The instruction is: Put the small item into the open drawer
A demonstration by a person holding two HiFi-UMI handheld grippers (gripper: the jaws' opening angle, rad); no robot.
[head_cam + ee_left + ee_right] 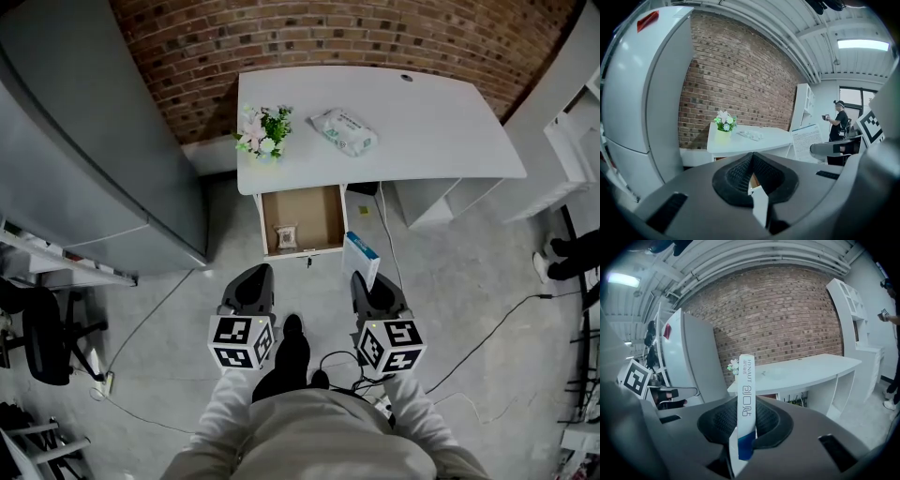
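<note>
Under the white desk (422, 131) a wooden drawer (305, 251) stands pulled out, with a small pale item (286, 236) lying near its front wall. My right gripper (366, 279) is shut on a thin white-and-blue box (361, 258), held just right of the drawer's front. In the right gripper view the box (746, 399) stands upright between the pads of that gripper (743, 427). My left gripper (255, 278) hovers before the drawer's left corner. In its own view the left gripper (752, 180) is shut with nothing between the pads.
A pot of flowers (264, 131) and a pack of wipes (343, 129) sit on the desk. A grey fridge (84, 141) stands at the left, a white shelf unit (577, 141) at the right. Cables (469, 347) cross the floor. A person (839, 122) stands far off.
</note>
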